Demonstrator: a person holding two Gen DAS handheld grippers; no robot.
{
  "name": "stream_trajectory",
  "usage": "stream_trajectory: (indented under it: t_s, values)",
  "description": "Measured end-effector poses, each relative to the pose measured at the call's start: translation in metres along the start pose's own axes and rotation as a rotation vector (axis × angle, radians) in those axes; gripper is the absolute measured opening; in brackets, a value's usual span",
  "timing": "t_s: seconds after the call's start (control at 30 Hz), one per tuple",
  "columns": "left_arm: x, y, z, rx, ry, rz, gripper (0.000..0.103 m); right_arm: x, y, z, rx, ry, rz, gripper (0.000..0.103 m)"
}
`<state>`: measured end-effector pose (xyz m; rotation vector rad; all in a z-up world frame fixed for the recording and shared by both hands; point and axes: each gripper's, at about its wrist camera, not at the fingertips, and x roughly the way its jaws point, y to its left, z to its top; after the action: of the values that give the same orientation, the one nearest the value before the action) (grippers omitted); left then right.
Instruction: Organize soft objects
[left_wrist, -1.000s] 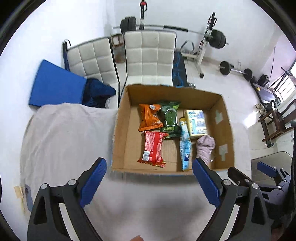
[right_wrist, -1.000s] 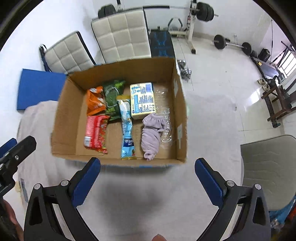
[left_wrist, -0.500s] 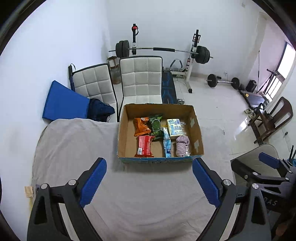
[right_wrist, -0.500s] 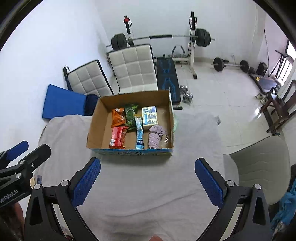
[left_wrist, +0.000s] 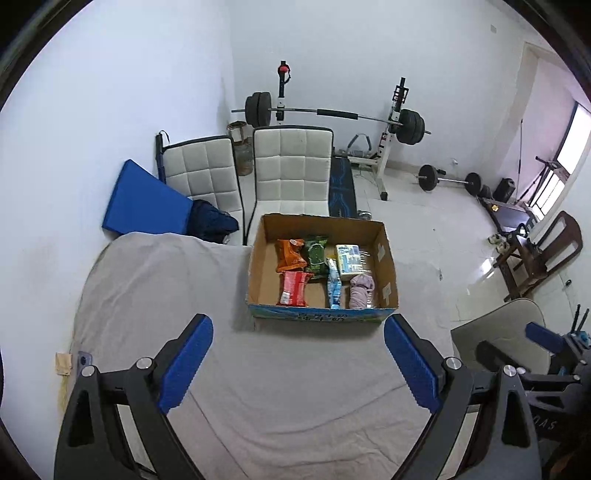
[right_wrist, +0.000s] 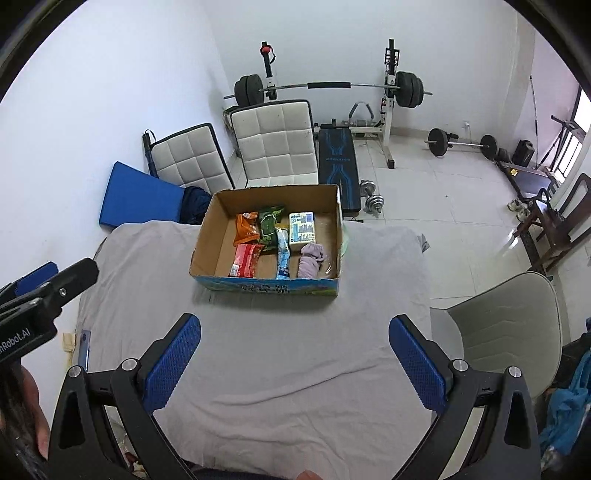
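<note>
An open cardboard box (left_wrist: 384, 258) (right_wrist: 207, 236) sits at the far side of a table under a grey cloth (left_wrist: 155, 295) (right_wrist: 280, 332). Inside lie an orange snack bag (left_wrist: 290, 254) (right_wrist: 246, 229), a green packet (left_wrist: 316, 254) (right_wrist: 269, 223), a red packet (left_wrist: 294, 288) (right_wrist: 245, 260), a blue pouch (left_wrist: 334, 284) (right_wrist: 283, 254), a tissue pack (left_wrist: 348, 257) (right_wrist: 302, 227) and a lilac cloth (left_wrist: 360, 291) (right_wrist: 311, 260). My left gripper (left_wrist: 297, 363) and right gripper (right_wrist: 293, 363) are open and empty, well back from the box.
Two white quilted chairs (left_wrist: 291, 166) (right_wrist: 275, 144) and a blue mat (left_wrist: 144, 203) (right_wrist: 136, 203) stand behind the table. A barbell rack (left_wrist: 332, 114) and weights are at the back wall. A grey chair (right_wrist: 506, 321) is at the right.
Both grippers have pulled back and up from the box, which now looks smaller and farther. The items in the box have not moved. Both grippers stay open.
</note>
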<state>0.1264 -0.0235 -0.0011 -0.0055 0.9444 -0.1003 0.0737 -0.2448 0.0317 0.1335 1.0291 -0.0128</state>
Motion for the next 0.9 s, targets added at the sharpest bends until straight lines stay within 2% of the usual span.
stream_trajectory:
  t_s: [0.17, 0.2, 0.4, 0.9]
  values:
    - [0.005, -0.002, 0.001, 0.004, -0.012, 0.014, 0.097, -0.008, -0.004, 0.008, 0.015, -0.057, -0.044, 0.103]
    - [0.007, -0.001, 0.001, 0.005, -0.012, 0.014, 0.103, -0.008, -0.004, 0.011, 0.016, -0.064, -0.05, 0.103]
    - [0.016, -0.001, 0.003, 0.013, -0.012, 0.037, 0.103, -0.001, -0.006, 0.026, 0.02, -0.096, -0.069, 0.103]
    - [0.029, -0.002, 0.013, 0.019, -0.024, 0.06, 0.103, 0.025, 0.0, 0.043, -0.011, -0.092, -0.091, 0.103]
